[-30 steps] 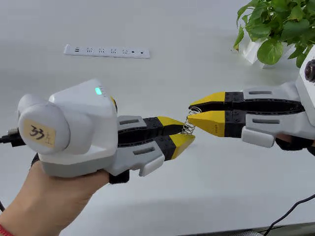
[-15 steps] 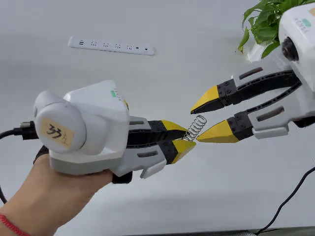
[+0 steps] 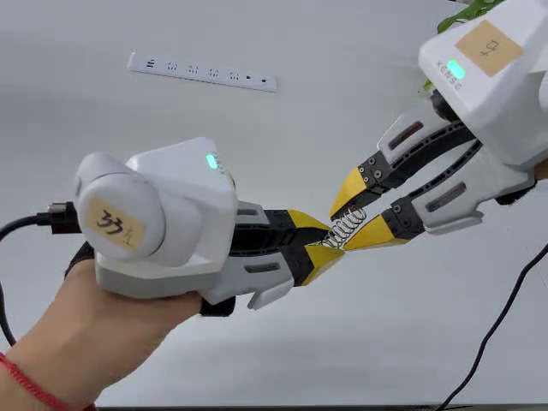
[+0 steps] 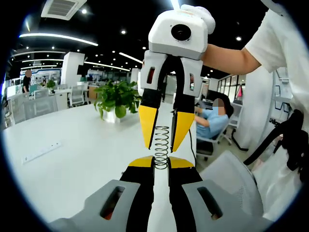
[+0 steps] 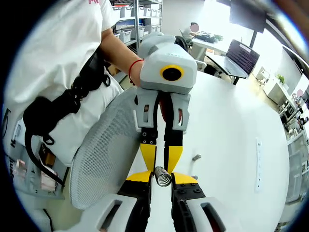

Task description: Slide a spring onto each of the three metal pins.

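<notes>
Item count: spring [image 3: 347, 226], one; grippers, two; power strip [image 3: 202, 72], one, lying flat near the far side of the white table [image 3: 300, 111]; potted plant [image 4: 115, 96], one; small metal piece [image 5: 196, 157], one, lying on the tabletop in the right gripper view, too small to identify. Containers: one white pot [image 4: 115, 116], holding the leafy plant. Spring position: held in the air above the table, between the two sets of yellow tips. Its lower end is caught in the left gripper [image 3: 330, 242], and its coils rise from there into the gap of the right gripper [image 3: 340, 231]. Left gripper: jaws drawn narrow, pinching the spring's end. The body lies roughly level and points to the right, and a hand [image 3: 77, 342] grasps it from below with a red cord at the wrist. Right gripper: jaws parted, one on each side of the spring. Whether they touch the coils cannot be told. The body slants down from the upper right, so the two grippers meet nose to nose.
</notes>
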Available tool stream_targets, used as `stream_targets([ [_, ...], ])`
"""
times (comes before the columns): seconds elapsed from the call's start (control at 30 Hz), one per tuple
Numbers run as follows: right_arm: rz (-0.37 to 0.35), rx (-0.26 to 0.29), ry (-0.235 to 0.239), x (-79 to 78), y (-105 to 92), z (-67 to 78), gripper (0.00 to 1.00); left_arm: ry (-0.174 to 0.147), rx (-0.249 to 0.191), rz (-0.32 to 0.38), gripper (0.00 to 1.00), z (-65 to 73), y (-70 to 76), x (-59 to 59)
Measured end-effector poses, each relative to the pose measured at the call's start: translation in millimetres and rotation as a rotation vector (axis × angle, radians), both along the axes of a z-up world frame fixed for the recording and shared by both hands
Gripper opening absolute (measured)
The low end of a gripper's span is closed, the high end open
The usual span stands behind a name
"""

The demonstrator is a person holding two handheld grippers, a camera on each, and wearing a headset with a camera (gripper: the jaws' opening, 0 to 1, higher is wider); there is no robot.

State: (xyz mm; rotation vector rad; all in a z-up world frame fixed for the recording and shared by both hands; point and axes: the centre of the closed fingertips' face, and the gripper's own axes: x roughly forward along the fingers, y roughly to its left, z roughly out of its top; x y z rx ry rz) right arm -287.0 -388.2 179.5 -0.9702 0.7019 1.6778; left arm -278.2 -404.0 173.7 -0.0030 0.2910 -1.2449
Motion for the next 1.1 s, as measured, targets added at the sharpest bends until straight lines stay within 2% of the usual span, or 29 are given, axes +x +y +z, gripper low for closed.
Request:
stream_targets([
  [0.3, 0.006, -0.008, 0.014, -0.4, -1.6, -2.0, 0.08, 0.004, 0.003, -0.004, 0.07, -3.3, -0.3, 1.2],
  [0.5, -0.013, -0.007, 0.034, 1.2, -3.2, -3.3, 0.07, 0.020, -0.002, -0.009, 0.07, -4.7, -0.1, 3.2],
  [0.83, -0.021, -0.017, 0.050, 0.6, -4.5, -9.1, 0.07, 0.022, 0.013, -0.023, 0.07, -10.8, -0.4, 1.4],
  [0.97, -0.036, -0.018, 0.054, 3.3, -5.1, -9.7, 0.07, 0.017, 0.024, -0.029, 0.11, -13.8, 1.4, -0.1],
  [1.1, -0.062, -0.020, 0.050, 7.7, -8.2, -7.9, 0.07, 0.016, 0.040, -0.014, 0.18, -20.4, 10.3, 0.3],
])
